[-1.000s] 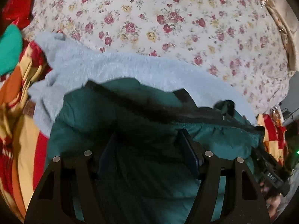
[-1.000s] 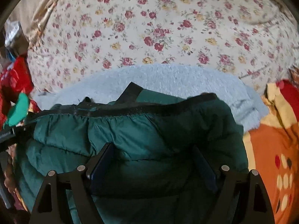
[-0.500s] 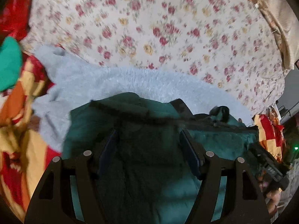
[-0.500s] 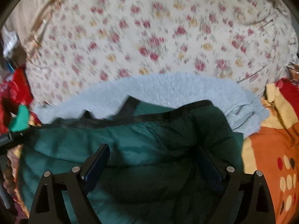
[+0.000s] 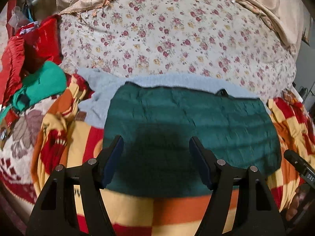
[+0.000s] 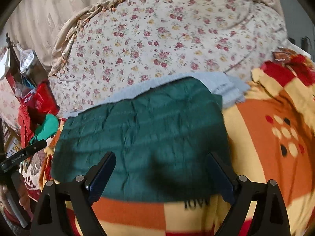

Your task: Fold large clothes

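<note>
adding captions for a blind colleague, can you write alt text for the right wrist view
A dark green quilted garment lies folded flat on a red, orange and yellow blanket, its far edge overlapping a pale blue fleece. The open right gripper hovers above its near edge, holding nothing. A floral quilt fills the background.

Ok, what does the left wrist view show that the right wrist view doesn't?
Only the left wrist view: the right gripper's black tip at the frame's right edge. Only the right wrist view: the blanket's spotted orange patch and the left gripper. Both: the folded dark green quilted jacket on the light blue fleece, the floral bedsheet, jaws open.
</note>
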Tool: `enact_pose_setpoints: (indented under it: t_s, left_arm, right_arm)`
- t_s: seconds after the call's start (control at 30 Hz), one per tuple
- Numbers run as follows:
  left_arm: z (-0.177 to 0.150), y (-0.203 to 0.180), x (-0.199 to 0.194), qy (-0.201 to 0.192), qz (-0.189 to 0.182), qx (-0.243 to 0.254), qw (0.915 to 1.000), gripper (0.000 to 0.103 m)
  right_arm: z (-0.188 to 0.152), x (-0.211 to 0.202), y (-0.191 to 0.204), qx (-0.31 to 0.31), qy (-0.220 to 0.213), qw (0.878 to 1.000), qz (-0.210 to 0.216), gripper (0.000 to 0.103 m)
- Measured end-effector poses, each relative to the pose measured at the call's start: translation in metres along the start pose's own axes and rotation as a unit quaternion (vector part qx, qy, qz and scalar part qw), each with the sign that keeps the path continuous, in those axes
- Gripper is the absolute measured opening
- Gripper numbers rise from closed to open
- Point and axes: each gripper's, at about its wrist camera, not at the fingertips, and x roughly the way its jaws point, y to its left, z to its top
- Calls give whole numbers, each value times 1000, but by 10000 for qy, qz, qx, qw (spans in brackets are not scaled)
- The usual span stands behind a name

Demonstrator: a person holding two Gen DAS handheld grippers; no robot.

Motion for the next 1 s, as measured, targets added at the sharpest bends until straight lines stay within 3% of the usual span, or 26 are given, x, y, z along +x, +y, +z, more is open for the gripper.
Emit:
enact_pose_setpoints:
  t_s: [0.17,0.47,0.7,1.0]
  left_arm:
    - [-34,-14,-27,-95,74,83,9999,69]
    - [-69,-14,-76,-123,-301,-292,9990,69]
    - [-86,-20,-98,-120,-471,-344,9982,69]
    - [-98,-32,-131,-500,-425,-132,9978,69]
  right_arm:
    - [-32,-32,0,310,-133,9994,21,92]
    - [-66,-63,9,437,-146,9989,40,92]
    - [-72,-77,23,203,-258,9994,-43,92]
    - [-76,-98,39,52,-339,9994,-41,92]
